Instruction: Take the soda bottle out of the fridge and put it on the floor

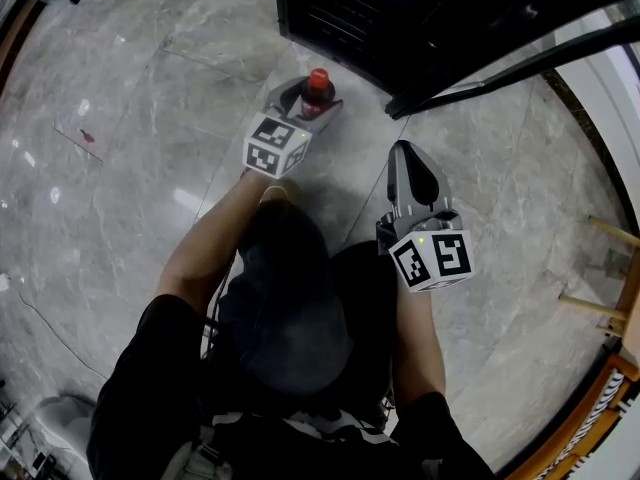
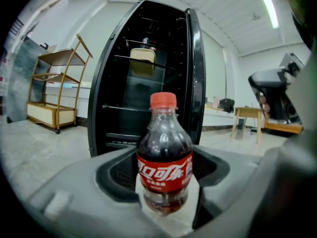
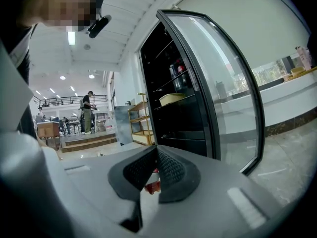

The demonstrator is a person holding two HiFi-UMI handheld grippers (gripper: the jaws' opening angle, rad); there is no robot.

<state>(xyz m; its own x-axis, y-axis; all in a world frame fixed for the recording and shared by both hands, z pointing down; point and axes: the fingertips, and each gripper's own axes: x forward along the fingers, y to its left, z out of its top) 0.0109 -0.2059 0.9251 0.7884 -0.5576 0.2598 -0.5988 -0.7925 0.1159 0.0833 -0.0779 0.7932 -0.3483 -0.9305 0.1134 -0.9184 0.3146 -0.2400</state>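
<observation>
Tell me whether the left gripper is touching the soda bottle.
Touching: the left gripper view shows the left gripper clamping the soda bottle by both sides.

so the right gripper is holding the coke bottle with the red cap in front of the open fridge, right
Not the right one: the left gripper holds the coke bottle, as the left gripper view shows. The right gripper is shut and empty. The red cap and open fridge are correct.

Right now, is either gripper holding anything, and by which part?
The left gripper holds the soda bottle by its lower body, at the label. The right gripper is shut, empty.
</observation>
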